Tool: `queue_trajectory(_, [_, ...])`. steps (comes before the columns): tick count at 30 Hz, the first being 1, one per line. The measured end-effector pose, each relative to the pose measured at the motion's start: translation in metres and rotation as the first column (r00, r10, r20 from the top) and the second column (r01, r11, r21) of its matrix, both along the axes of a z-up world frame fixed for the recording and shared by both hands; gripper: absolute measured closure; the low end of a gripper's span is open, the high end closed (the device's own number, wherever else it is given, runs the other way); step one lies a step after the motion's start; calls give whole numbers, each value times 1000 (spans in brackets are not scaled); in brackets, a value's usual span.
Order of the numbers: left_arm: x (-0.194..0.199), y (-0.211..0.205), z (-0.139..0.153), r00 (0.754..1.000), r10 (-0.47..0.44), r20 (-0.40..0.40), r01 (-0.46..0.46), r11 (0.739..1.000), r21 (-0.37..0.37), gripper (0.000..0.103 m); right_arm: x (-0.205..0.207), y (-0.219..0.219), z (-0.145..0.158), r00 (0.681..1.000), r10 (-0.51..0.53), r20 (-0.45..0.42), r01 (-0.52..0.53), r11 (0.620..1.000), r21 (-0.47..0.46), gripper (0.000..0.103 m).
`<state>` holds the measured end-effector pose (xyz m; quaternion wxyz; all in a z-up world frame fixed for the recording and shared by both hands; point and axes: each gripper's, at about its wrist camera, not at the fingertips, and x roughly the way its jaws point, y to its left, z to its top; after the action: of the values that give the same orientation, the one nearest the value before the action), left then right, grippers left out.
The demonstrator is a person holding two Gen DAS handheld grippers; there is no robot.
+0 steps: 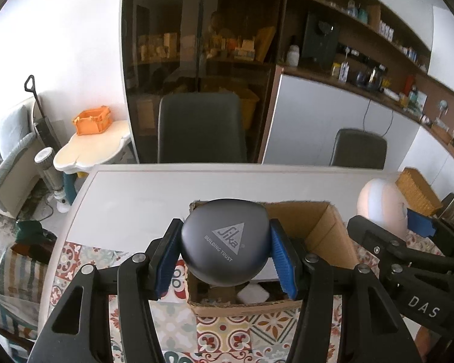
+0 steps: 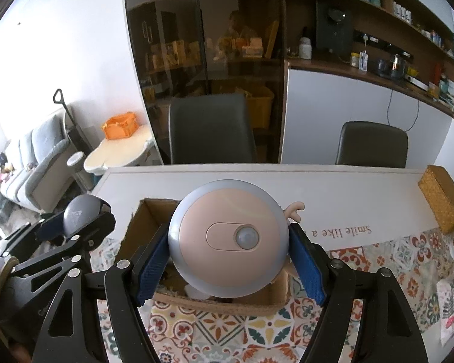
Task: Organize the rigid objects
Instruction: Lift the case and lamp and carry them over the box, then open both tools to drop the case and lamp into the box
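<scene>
Left hand-held gripper [image 1: 225,255] grips grey case [image 1: 225,242] above cardboard box [image 1: 327,230].

You read "Sika" and "BUILDING TRUST" on the dark grey case [image 1: 225,242]. "DAS" marks the right gripper [image 1: 420,227] body. The table [image 2: 363,187] carries "Smile like a", cut off.

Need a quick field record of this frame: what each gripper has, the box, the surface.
left gripper: shut on dark grey Sika case
right gripper: shut on round pink-and-silver sensor light
cardboard box: open-topped, on the table, below both held items; a white item inside
table: white top, patterned tile mat under the box
</scene>
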<state>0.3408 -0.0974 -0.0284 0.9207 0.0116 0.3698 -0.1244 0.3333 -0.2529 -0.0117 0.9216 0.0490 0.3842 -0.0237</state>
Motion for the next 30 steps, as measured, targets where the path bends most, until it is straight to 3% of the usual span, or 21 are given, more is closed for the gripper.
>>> queue_trajectory(7, [20,-9,-22,996,-13,-84,17,999,46,47,23,-8,-25,994,-6,-106,7,1000,9,28])
queue_trajectory(17, [37,-14,-61,970,1,-242,17,997,71,47,43,-16,-66,967,3,-256,7,999,36,28])
queue_trajectory(21, [37,-10,-60,974,13,-225,7,996,89,44,46,-15,-76,959,5,-283,5,999,35,28])
queue_trajectory(30, [28,11,-48,980,128,-151,-105,982,156,19,48,-12,-75,957,18,-289,-5,999,47,28])
